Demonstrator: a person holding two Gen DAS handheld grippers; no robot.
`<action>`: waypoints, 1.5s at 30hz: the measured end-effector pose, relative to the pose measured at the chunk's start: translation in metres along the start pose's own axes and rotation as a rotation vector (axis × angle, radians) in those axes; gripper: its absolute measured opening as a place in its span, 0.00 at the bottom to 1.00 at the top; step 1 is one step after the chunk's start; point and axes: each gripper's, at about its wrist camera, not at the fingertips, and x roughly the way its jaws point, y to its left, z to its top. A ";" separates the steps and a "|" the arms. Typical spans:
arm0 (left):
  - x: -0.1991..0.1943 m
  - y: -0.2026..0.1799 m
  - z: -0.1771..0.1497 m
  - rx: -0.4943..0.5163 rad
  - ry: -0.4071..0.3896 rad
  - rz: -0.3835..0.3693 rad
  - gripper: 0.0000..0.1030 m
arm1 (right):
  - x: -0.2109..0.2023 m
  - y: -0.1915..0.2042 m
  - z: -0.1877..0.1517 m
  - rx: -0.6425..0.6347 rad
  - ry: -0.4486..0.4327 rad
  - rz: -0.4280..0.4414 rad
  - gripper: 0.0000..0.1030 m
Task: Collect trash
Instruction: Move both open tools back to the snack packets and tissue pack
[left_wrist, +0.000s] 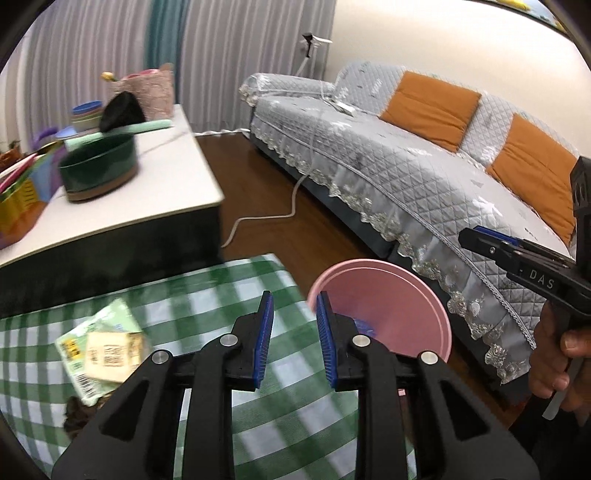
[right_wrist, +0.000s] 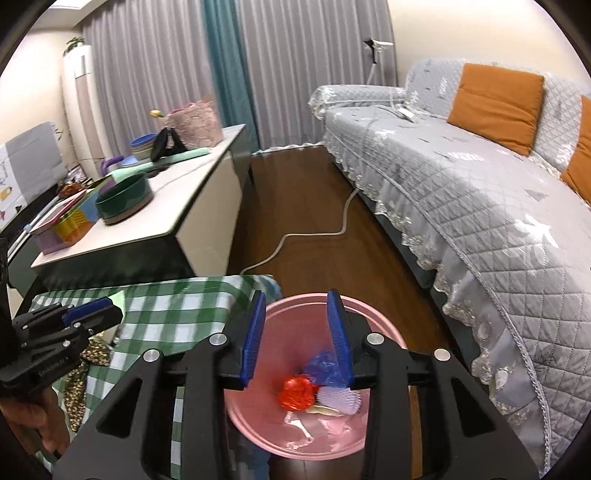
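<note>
A pink bin (right_wrist: 317, 306) stands on the floor beside a table with a green checked cloth (left_wrist: 207, 291). Inside it lie a red crumpled wrapper (right_wrist: 297, 393), a blue bag (right_wrist: 323, 367) and a white ridged piece (right_wrist: 341, 398). My right gripper (right_wrist: 297, 317) hovers open and empty above the bin. My left gripper (left_wrist: 295, 317) is open and empty over the cloth's right edge, next to the bin (left_wrist: 391, 295). A green and cream packet (left_wrist: 103, 347) lies on the cloth to its left. A dark patterned scrap (left_wrist: 79, 410) lies just below the packet.
A white-topped low table (left_wrist: 166, 184) behind holds a green round tin (left_wrist: 99, 168), coloured boxes, bowls and a pink basket. A grey quilted sofa (left_wrist: 406, 177) with orange cushions runs along the right. A white cable (left_wrist: 269, 218) lies on the wooden floor between them.
</note>
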 end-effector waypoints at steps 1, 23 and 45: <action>-0.004 0.006 -0.001 -0.006 -0.003 0.008 0.24 | 0.000 0.006 0.000 -0.008 -0.003 0.005 0.34; -0.072 0.202 -0.054 -0.295 -0.079 0.259 0.23 | 0.037 0.173 -0.028 -0.215 0.008 0.215 0.51; -0.067 0.258 -0.074 -0.379 -0.062 0.276 0.23 | 0.145 0.301 -0.073 -0.250 0.195 0.184 0.92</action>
